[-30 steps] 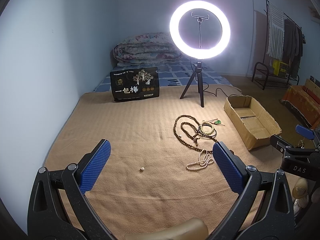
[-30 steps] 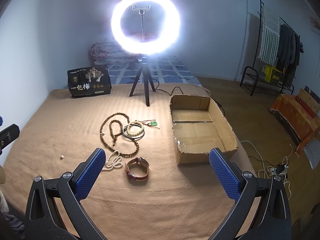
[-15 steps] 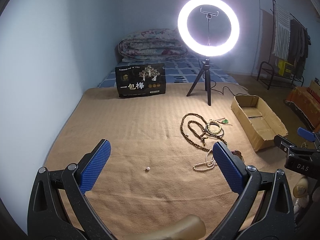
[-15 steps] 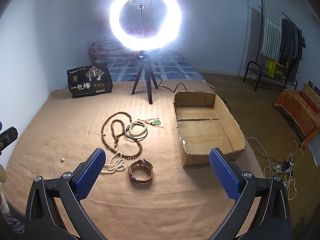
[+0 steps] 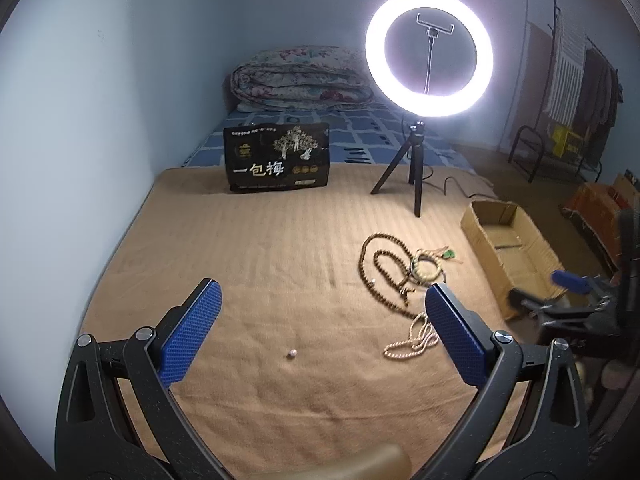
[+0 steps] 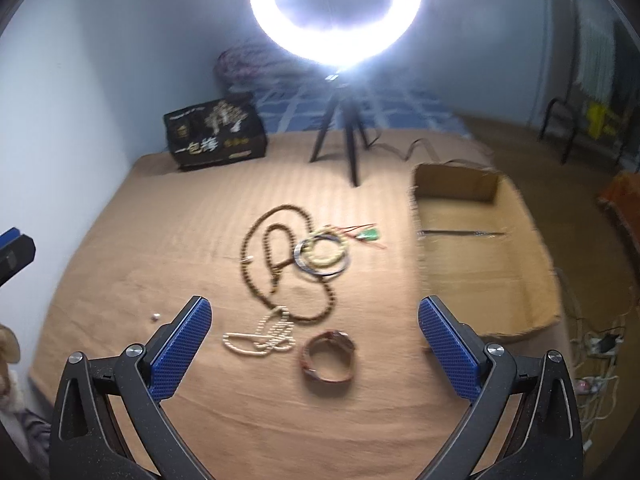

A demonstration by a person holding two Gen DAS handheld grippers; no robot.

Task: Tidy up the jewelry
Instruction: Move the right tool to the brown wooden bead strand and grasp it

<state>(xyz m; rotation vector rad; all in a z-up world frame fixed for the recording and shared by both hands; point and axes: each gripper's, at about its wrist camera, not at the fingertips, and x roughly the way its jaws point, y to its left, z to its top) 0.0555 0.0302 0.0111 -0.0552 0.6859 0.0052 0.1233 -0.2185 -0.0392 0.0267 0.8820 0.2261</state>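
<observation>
Jewelry lies on a tan blanket [image 6: 160, 220]: a long brown bead necklace [image 6: 256, 256], a pale bead bracelet on a dark bangle [image 6: 322, 255], a green pendant [image 6: 370, 235], a white pearl strand [image 6: 262, 334] and a brown watch [image 6: 329, 356]. A lone small bead [image 5: 291, 353] sits apart to the left. An open cardboard box [image 6: 480, 248] lies to the right. My right gripper [image 6: 314, 348] stands open just above the watch and pearls. The left gripper [image 5: 320, 332] hangs open over the blanket near the lone bead, pearls [image 5: 412, 340] by its right finger.
A lit ring light on a tripod [image 5: 428, 48] stands behind the jewelry, its cable trailing right. A black printed bag [image 5: 277, 157] stands at the blanket's far edge, a folded quilt [image 5: 300, 80] behind it. A clothes rack [image 5: 568, 80] and floor cables [image 6: 596, 344] lie to the right.
The right gripper has moved forward and lower toward the watch and pearls, its view blurred by motion. The left gripper has drifted left. Both stay open.
</observation>
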